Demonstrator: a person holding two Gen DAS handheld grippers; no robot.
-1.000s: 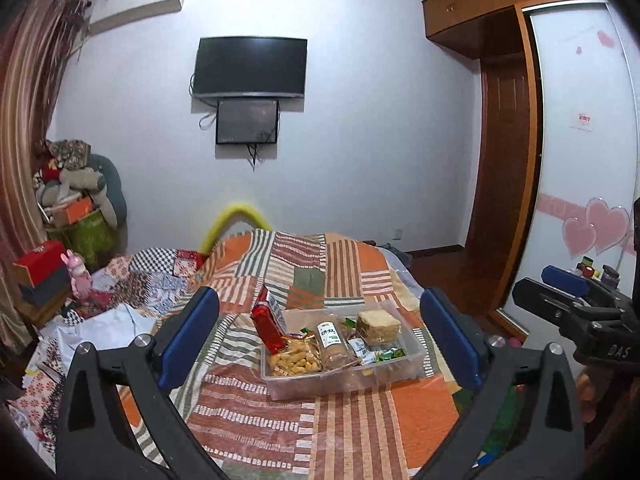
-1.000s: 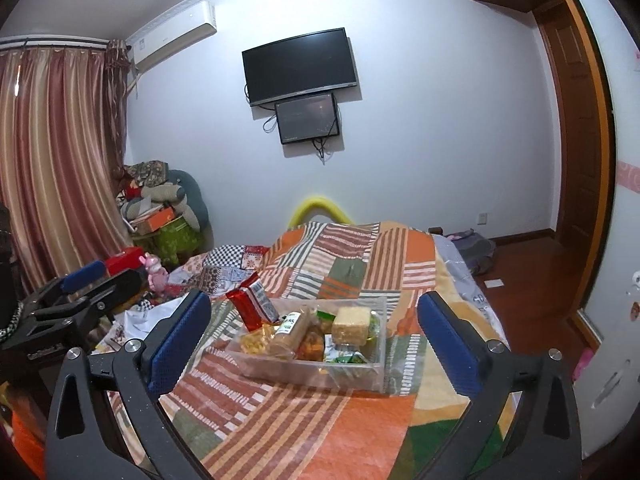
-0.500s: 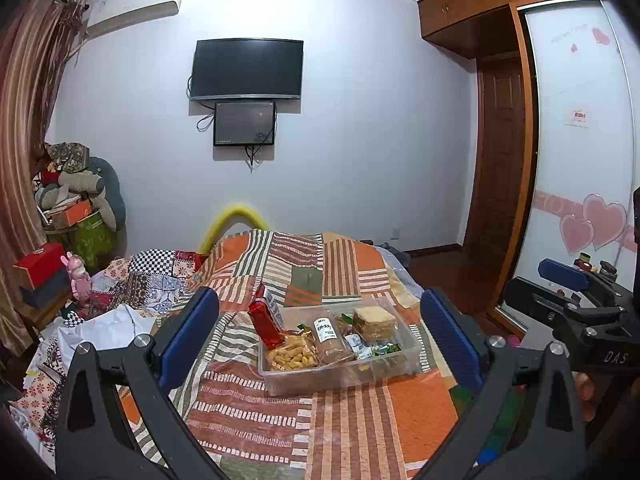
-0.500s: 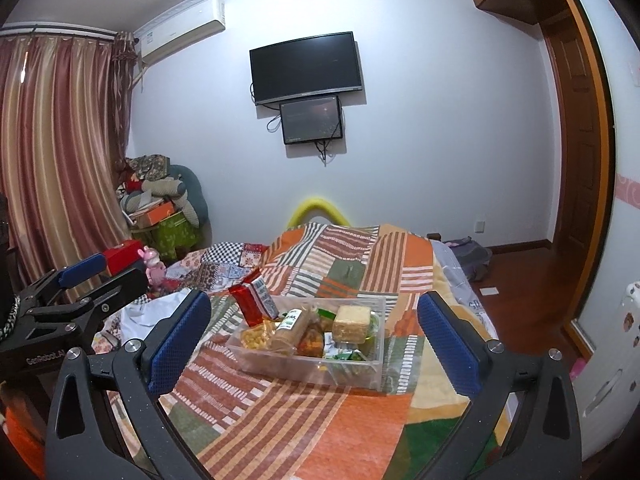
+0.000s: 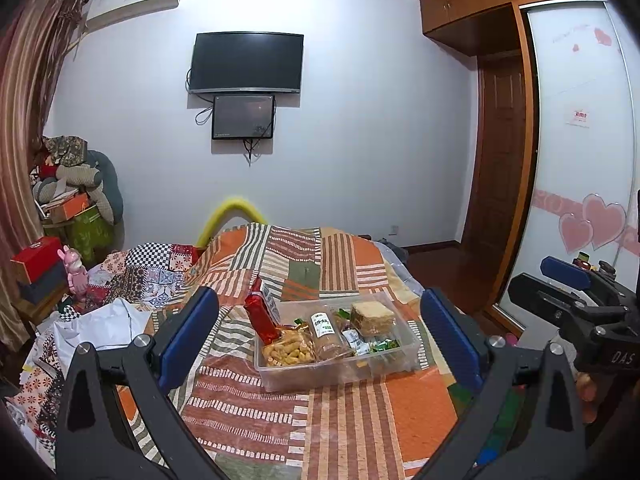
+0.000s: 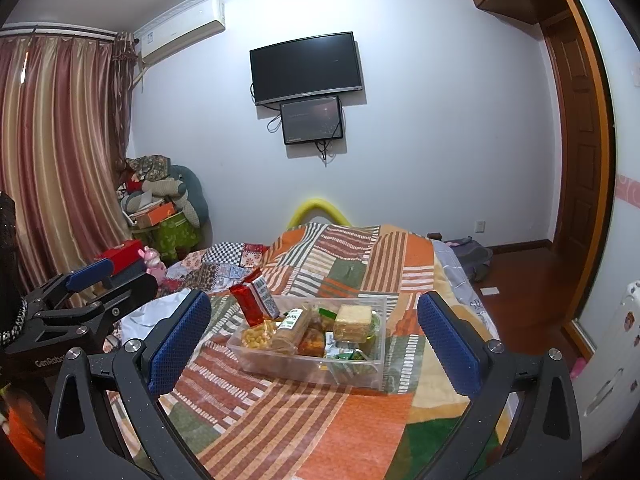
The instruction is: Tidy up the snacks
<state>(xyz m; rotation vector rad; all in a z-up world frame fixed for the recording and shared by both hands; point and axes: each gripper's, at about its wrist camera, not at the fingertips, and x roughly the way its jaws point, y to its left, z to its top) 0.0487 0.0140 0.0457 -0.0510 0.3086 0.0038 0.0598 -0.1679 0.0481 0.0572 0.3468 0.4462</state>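
Note:
A clear plastic box [image 5: 340,374] [image 6: 296,364] sits on the patchwork bedspread [image 5: 360,420]. It holds a bag of peanuts [image 5: 288,351], a biscuit tube [image 5: 325,330], a wafer block [image 5: 372,314] [image 6: 354,320] and green candies [image 5: 382,346]. A red packet [image 5: 259,316] [image 6: 249,304] leans upright at the box's far left corner. My left gripper [image 5: 318,296] [image 6: 128,274] is open, short of the box and above the bed. My right gripper [image 6: 314,300] [image 5: 534,278] is also open and holds nothing.
The bed's right edge drops to a wooden floor [image 6: 520,280] beside a wardrobe with heart stickers [image 5: 592,228]. Crumpled cloth and a white sheet [image 5: 104,324] lie left of the box. A pink bunny toy [image 5: 74,270] and a red case [image 5: 34,258] stand farther left.
Both views have drifted slightly, so the box sits a little lower and farther off. Nothing was taken hold of, and both grippers remain open.

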